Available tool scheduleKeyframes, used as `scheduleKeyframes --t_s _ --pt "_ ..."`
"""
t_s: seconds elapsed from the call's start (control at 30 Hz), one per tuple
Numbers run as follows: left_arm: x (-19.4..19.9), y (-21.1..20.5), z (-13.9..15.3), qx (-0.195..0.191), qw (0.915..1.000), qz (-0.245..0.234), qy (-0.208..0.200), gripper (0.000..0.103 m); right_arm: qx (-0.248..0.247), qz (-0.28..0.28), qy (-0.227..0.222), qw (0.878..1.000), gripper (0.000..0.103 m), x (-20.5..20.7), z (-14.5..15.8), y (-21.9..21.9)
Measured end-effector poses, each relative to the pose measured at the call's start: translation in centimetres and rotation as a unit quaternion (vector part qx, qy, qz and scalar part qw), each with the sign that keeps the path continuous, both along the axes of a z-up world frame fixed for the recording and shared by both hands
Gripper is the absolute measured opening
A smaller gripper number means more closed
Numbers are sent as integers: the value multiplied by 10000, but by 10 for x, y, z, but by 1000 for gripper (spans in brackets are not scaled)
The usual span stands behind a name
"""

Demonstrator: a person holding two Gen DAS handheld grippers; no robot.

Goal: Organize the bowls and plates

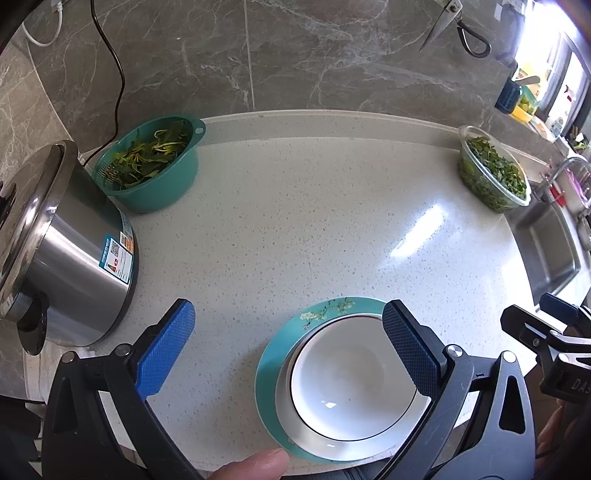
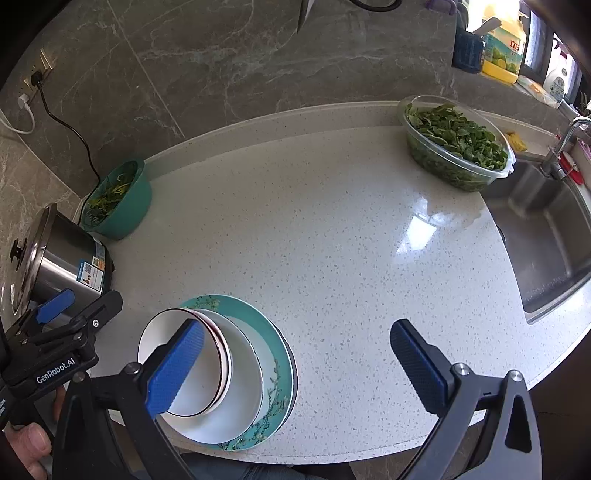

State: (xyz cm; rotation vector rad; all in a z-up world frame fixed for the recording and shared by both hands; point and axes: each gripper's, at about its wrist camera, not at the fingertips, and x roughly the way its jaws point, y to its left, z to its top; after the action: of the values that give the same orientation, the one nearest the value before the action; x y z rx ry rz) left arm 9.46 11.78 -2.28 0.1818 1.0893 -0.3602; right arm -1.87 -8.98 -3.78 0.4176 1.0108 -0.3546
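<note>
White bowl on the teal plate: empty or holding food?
Empty. The white dark-rimmed bowl shows only bare glossy interior, stacked on the teal floral plate.

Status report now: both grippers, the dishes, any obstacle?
Left gripper open, right gripper open, both empty. White bowl stacked on white plate on teal plate, near counter edge. Nothing in the way.

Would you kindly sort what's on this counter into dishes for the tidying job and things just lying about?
Job: white bowl, white plate, teal floral plate.

Lying about: steel pot, teal colander of greens, clear tub of greens, sink, scissors.
</note>
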Motion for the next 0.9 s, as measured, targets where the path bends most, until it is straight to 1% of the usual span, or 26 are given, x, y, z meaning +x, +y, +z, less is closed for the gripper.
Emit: scheduleKeyframes --t_s 0.43,0.9 --pt "-1 11 -3 67 9999 74 -12 103 9 57 130 9999 103 5 -5 6" --pt "-3 9 -4 94 9999 50 10 103 41 43 158 9999 103 3 -7 7"
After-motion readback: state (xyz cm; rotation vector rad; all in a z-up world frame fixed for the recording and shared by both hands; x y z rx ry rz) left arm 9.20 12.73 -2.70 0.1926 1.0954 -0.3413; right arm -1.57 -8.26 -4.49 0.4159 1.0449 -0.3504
